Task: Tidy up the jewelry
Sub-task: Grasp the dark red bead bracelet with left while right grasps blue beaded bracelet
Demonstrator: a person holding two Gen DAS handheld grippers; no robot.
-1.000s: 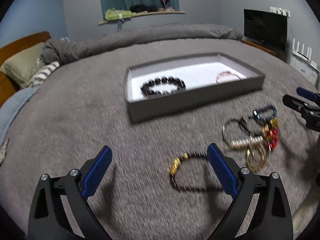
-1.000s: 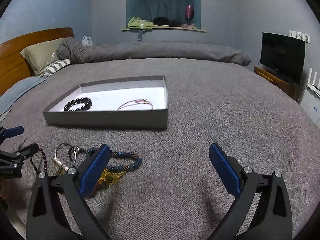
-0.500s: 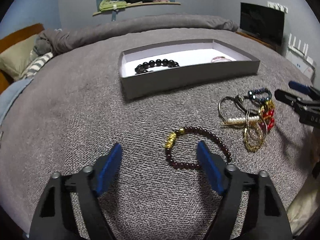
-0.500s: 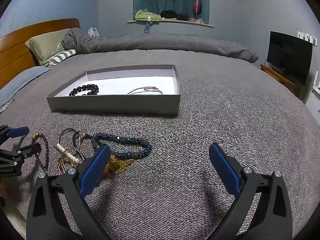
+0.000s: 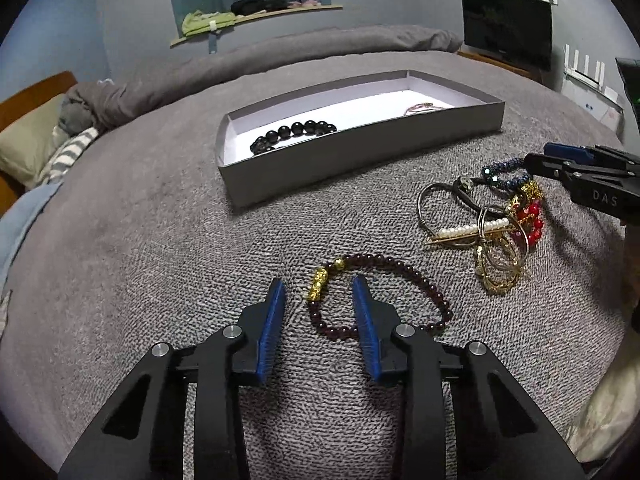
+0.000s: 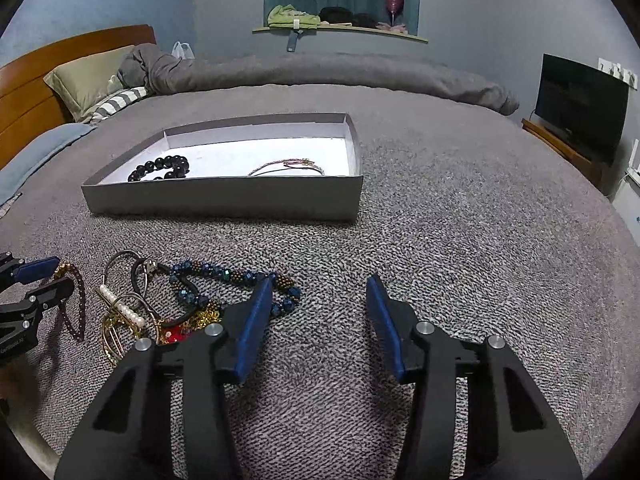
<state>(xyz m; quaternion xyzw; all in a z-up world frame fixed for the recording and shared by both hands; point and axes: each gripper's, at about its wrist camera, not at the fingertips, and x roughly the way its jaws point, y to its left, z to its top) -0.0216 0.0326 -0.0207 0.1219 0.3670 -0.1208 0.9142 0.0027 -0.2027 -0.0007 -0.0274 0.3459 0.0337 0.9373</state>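
Observation:
A dark red bead bracelet (image 5: 400,268) with a gold charm (image 5: 318,288) lies on the grey blanket. My left gripper (image 5: 317,280) straddles its charm end. The jaws are closing, and the pads stand apart from the beads. A blue bead bracelet (image 6: 224,276) lies by a tangled pile of jewelry (image 5: 492,232). My right gripper (image 6: 320,280) is closing too, its left finger (image 6: 256,316) at the bracelet's right end, the other over bare blanket. A grey box (image 5: 360,152) holds a black bead bracelet (image 5: 296,130) and a thin bangle (image 6: 288,164).
The pile holds metal rings, a pearl pin (image 6: 120,308), gold chain and red beads (image 5: 530,220). Pillows (image 6: 92,76) and a wooden headboard (image 6: 24,92) are at the left, a rolled duvet (image 6: 320,72) along the far side, a television (image 6: 580,108) at the right.
Both grippers' jaws have narrowed. The left has come in over the dark red bracelet's charm end. The right's left finger now sits at the blue bracelet's end.

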